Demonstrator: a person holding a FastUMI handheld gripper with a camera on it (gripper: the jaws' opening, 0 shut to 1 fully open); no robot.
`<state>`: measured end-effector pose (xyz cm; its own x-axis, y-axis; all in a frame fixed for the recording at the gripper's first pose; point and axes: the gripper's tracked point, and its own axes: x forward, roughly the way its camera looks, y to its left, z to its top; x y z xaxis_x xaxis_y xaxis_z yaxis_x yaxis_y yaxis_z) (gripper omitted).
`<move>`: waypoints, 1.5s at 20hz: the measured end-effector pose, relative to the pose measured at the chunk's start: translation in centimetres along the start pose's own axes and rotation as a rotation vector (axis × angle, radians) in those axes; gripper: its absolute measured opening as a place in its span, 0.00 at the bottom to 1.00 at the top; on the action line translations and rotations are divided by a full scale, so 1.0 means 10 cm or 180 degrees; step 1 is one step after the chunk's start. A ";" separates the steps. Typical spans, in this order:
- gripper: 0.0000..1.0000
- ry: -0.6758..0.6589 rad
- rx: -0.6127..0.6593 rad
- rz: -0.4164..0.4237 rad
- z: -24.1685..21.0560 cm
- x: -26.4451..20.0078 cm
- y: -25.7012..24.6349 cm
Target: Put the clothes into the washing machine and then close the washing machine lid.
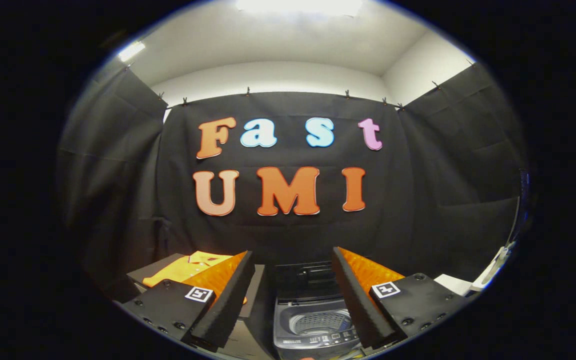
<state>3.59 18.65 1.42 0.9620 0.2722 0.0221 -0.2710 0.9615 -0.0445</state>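
An orange shirt lies flat on a dark surface, to the left of and partly behind my left finger. A small top-loading washing machine stands low between my two fingers, its lid raised at the back and the drum showing. My gripper is open, held well above both, with nothing between its fingers.
Black cloth walls close the booth at the back and on both sides. A white object and a pale upright frame stand to the right of my right finger.
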 end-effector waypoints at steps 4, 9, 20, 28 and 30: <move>0.99 0.0016 -0.0050 0.0355 0.04 0.26 0.66; 0.99 0.0276 0.0329 0.0753 -0.24 0.56 1.43; 1.00 0.0953 0.0338 0.1053 -0.87 1.44 2.44; 0.99 0.1598 0.0147 0.0748 -1.62 2.00 2.66; 0.99 0.1722 0.0205 0.0716 -1.70 2.07 2.74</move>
<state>16.64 49.99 -16.29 0.7563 0.4286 -0.4942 -0.4558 0.8872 0.0720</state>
